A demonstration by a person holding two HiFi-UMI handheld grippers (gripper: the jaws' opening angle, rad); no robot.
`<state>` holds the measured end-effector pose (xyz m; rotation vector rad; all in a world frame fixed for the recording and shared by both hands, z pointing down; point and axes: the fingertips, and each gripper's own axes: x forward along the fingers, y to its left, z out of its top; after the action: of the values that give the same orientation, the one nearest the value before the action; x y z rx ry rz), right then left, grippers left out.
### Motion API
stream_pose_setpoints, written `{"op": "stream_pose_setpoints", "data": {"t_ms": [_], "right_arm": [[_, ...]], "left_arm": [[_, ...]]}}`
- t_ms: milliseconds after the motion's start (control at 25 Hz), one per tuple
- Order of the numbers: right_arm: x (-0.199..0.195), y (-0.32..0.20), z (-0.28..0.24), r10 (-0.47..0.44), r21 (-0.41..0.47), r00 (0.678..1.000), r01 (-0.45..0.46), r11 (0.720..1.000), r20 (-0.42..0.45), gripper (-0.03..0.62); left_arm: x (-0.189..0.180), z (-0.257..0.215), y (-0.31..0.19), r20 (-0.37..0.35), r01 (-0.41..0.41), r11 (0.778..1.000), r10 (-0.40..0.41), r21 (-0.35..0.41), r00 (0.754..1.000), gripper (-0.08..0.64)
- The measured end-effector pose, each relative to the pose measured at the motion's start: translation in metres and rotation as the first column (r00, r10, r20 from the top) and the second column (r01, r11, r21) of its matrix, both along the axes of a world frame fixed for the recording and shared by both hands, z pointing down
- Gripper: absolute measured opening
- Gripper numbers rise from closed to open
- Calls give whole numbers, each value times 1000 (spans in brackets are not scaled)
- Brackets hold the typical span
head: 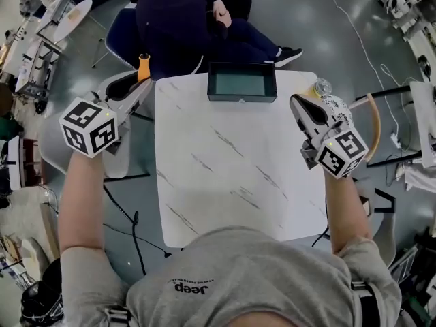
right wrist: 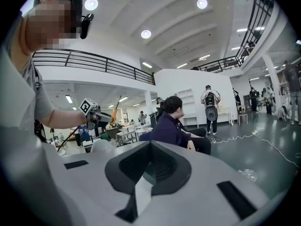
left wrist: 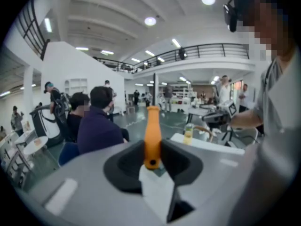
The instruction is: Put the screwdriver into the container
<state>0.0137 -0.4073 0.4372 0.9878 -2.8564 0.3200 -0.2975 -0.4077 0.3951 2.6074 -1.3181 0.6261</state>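
My left gripper (head: 139, 86) is held off the table's left edge, raised, and is shut on the orange handle of the screwdriver (head: 144, 67). In the left gripper view the handle (left wrist: 152, 134) stands upright between the jaws; its shaft is hidden. The container (head: 242, 82), a dark open rectangular box, sits at the far edge of the white marble table (head: 225, 176). My right gripper (head: 300, 105) hovers over the table's right edge, shut with nothing in it. The right gripper view shows its jaws (right wrist: 149, 166) together and, far off, the left gripper (right wrist: 96, 117).
A person in dark clothes (head: 197, 19) sits just beyond the container. A clear bottle (head: 321, 87) stands at the table's far right corner, next to a wooden chair back (head: 373, 125). Cables and chairs lie on the floor around the table.
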Motion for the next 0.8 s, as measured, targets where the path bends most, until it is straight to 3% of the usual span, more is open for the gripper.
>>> {"op": "stream_pose_setpoints", "data": {"t_ms": [280,640,800], "right_arm": [[5,-32,32,15,-20,1000,-15,1000,15,8],[-5,-63,66,5,-17,1000,-5,1000,15,8],[-7,-69,85,-6,-19,1000,6,1000,-7,8]], "left_arm": [[48,45,-64,154,-149,984,163,-96,975,110],[97,121,-123,288,-287,934,341,-214,895,110],[118,156,-137,342,-342,901,420,-266,841,110]]}}
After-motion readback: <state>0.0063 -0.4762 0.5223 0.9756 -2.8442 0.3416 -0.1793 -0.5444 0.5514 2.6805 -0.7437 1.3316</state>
